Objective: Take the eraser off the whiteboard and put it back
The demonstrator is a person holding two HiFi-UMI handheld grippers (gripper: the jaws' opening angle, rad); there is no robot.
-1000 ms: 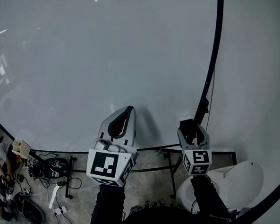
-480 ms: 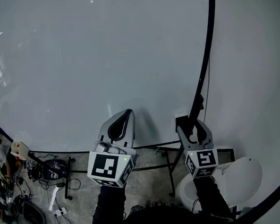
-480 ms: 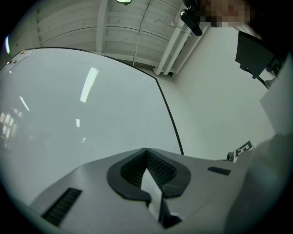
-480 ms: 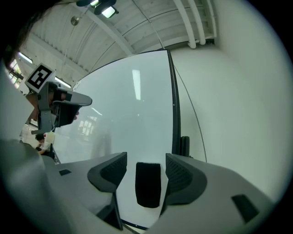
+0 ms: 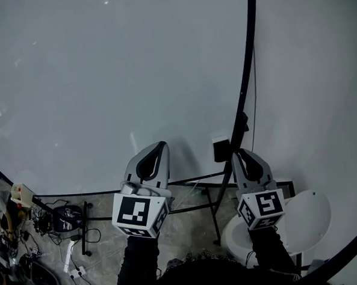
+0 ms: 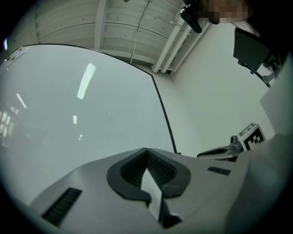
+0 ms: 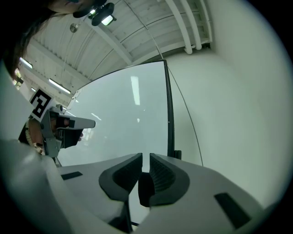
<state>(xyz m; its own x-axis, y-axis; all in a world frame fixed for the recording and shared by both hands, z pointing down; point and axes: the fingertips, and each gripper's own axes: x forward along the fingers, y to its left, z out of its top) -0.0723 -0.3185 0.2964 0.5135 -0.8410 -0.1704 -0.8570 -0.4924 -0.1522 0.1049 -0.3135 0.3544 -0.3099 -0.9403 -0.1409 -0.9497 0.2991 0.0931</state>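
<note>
The eraser, a small dark block with a white top, sticks to the whiteboard near its lower right corner, beside the black frame. My right gripper sits just right of the eraser. Its jaws are closing to a narrow slit, and nothing is pressed between the pads. A dark shape shows low in that slit; I cannot tell what it is. My left gripper points at the board further left. Its jaws meet at the tips with nothing held.
A black clip sits on the frame above the eraser. The board's stand legs run below its lower edge. A round white seat stands under my right arm. Cables and gear lie on the floor at left. A white wall is at right.
The right gripper's jaws went from wide apart around the eraser to a narrow slit, and the gripper shifted to the right of it. The eraser stayed on the board. The left gripper barely moved.
</note>
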